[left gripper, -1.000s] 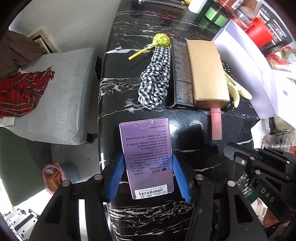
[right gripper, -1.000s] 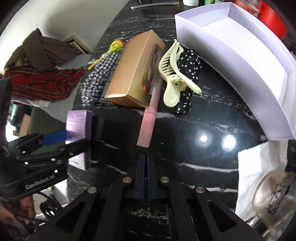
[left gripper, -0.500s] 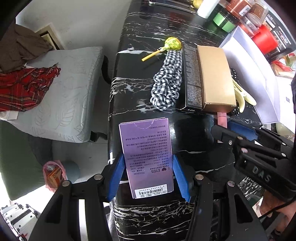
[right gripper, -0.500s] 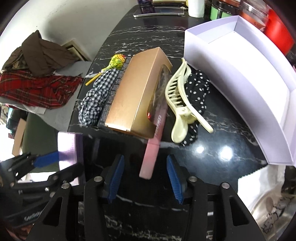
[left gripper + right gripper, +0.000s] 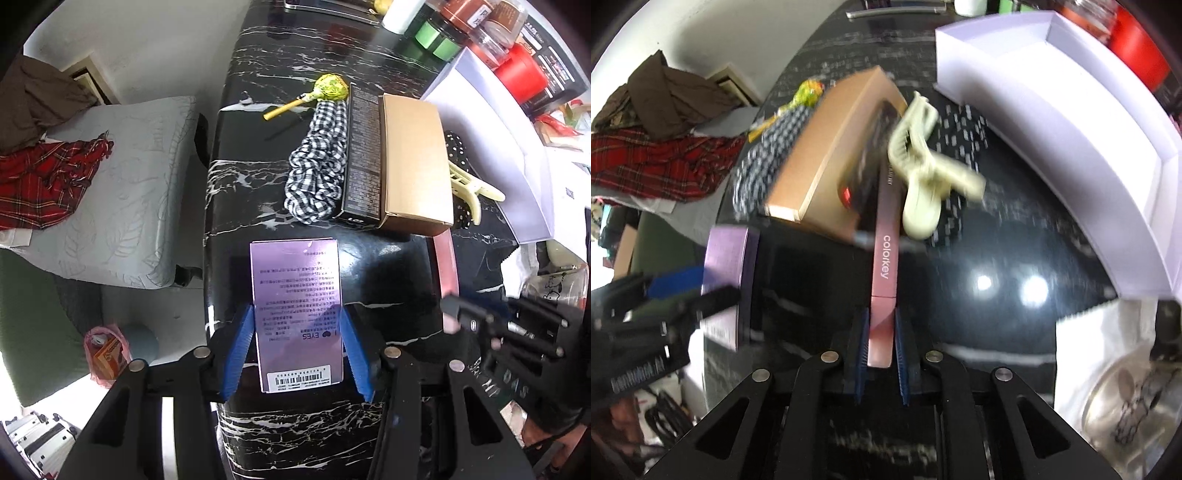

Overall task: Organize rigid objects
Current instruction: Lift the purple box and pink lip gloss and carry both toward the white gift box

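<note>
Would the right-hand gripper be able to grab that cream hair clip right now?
Probably not as things stand. The right gripper is shut on the pink colorkey box, so its jaws are full. The hair clip lies exposed on the polka-dot fabric just ahead, so the path looks open once the box is set down.

"EYES", inverted, above a barcode label on the purple box (image 5: 298, 314). "colorkey" along the pink stick (image 5: 884, 271). Fine print on the black box (image 5: 362, 155) too small to read.
</note>
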The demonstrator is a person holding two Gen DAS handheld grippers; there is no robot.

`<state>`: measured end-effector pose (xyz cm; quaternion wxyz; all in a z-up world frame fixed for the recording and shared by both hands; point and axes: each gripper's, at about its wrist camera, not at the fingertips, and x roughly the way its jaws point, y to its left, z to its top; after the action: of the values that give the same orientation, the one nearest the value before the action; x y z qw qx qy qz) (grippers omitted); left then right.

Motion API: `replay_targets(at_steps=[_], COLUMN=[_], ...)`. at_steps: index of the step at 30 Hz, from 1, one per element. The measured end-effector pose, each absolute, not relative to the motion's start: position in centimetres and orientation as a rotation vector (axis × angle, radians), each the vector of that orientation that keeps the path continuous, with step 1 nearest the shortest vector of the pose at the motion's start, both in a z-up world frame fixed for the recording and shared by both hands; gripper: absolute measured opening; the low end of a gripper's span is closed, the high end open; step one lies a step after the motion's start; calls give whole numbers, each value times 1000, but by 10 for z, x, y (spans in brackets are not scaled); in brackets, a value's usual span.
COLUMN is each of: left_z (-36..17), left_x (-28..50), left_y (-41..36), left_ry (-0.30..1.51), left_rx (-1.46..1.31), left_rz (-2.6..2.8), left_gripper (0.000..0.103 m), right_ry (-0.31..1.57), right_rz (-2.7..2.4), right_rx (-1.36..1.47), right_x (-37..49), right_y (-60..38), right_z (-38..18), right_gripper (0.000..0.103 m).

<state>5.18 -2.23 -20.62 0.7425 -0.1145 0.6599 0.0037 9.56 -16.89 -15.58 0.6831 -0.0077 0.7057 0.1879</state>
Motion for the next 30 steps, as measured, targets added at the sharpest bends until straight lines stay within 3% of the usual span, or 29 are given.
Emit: replay_targets(at_steps=[7, 13, 14, 17, 21, 24, 26, 28, 30], left_z=[-206, -211, -214, -220, -231, -230, -229, -224, -224], left_x=[54, 59, 60, 64, 69, 67, 63, 58, 60], left_y=[-28, -20, -18, -17, -22, -18, -17, -16, -20], left_ry=[1440, 1470, 1480, 1513, 1548, 1518, 1493, 1452, 1444], left_rx=[-238, -305, -328, -296, -185, -206, -189, -147, -111], left_rz=[-15, -5, -1, 49, 100, 108, 110, 111, 96], left_gripper=[48, 50, 53, 78, 83, 83, 76, 53, 52], right_ry=[1616, 1568, 1564, 1555, 1547, 1535, 1530, 1520, 1511], right_rz=[421, 409, 408, 409, 407, 405, 403, 405, 396], right_rx=[-32, -57, -65, -79, -86, -92, -95, -105, -126], right_x=[87, 101, 102, 108, 110, 108, 106, 105, 101], right_y=[-172, -158, -157, -150, -148, -148, -150, -148, -151], right_z=[-156, -156, -156, -158, -158, -158, -156, -155, -153], right_gripper=[15, 27, 27, 27, 27, 28, 28, 27, 17])
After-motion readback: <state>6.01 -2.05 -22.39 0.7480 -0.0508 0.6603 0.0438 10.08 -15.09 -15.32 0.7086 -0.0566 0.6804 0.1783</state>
